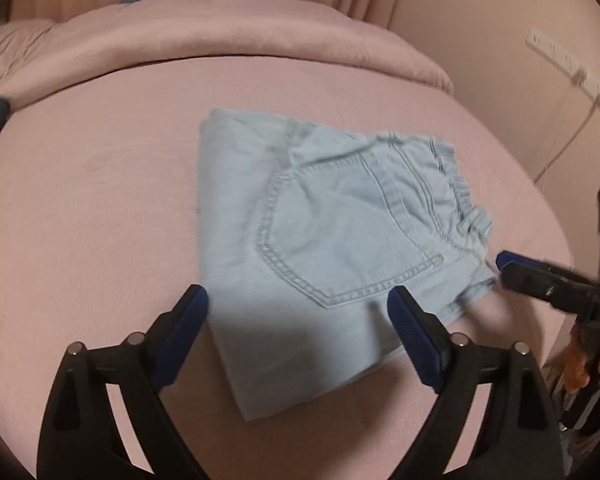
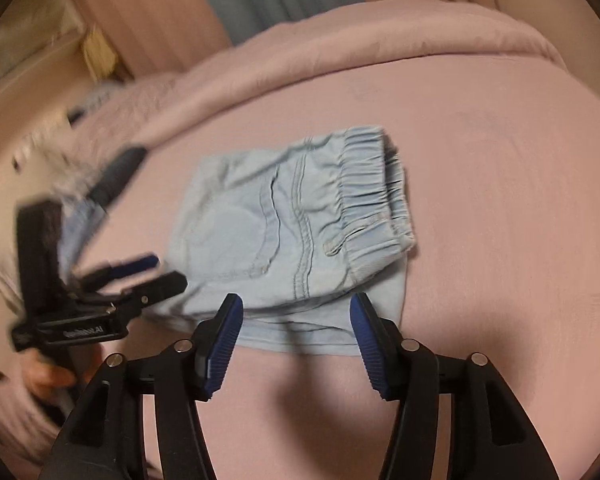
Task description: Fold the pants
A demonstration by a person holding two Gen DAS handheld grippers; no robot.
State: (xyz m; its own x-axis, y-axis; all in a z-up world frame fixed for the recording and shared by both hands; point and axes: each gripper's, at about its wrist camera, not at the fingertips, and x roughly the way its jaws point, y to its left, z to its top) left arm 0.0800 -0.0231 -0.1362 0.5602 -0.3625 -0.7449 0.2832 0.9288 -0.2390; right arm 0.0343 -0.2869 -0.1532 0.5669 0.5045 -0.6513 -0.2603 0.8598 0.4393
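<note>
Light blue denim pants (image 1: pixel 320 216) lie folded into a compact stack on the pink bed, back pocket up, elastic waistband at the right. They also show in the right wrist view (image 2: pixel 284 236), waistband at the upper right. My left gripper (image 1: pixel 298 300) is open and empty, hovering over the near edge of the stack. My right gripper (image 2: pixel 296 312) is open and empty, just above the stack's near edge. The right gripper shows in the left wrist view (image 1: pixel 540 280) beside the waistband corner. The left gripper shows blurred at the left of the right wrist view (image 2: pixel 140 276).
The pink bed sheet (image 1: pixel 80 220) stretches around the pants. A rolled pink duvet (image 1: pixel 220 28) lies along the far side. A wall with a white power strip (image 1: pixel 560 60) is at the right. Cluttered items (image 2: pixel 80 160) lie at the bed's left side.
</note>
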